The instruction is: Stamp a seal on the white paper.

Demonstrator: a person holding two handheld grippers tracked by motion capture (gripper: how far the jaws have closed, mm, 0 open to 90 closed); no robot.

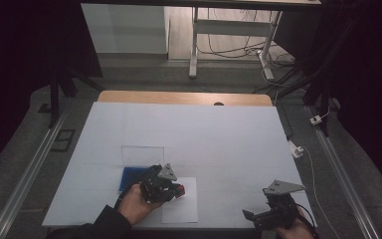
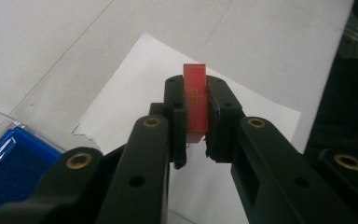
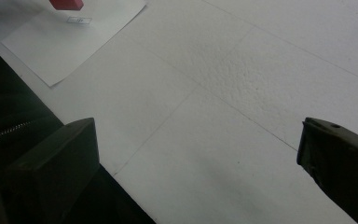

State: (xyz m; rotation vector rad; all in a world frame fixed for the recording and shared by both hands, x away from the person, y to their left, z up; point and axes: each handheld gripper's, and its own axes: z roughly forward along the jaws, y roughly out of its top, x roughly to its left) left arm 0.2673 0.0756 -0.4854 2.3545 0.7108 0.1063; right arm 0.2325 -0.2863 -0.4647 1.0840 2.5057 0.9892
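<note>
Black right gripper (image 1: pixel 251 215) rests low at the counter's (image 1: pixel 219 134) near edge, jaws spread wide, nothing between them. Left gripper (image 1: pixel 179 189), hand (image 1: pixel 135 201) wrapped behind it, clamps a red stamp (image 2: pixel 195 100) above the paper sheet (image 1: pixel 181 211); blue ink pad (image 1: pixel 130 175) sits just beyond.

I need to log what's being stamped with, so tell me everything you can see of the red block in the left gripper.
The red block is small, flat and rectangular, plastic by its look, with a thin gold outline and a gold mark on the face toward the camera. It stands upright, clamped between the left gripper's black jaws, its top edge poking past them. It hangs over a white sheet of paper; its underside is hidden.
</note>
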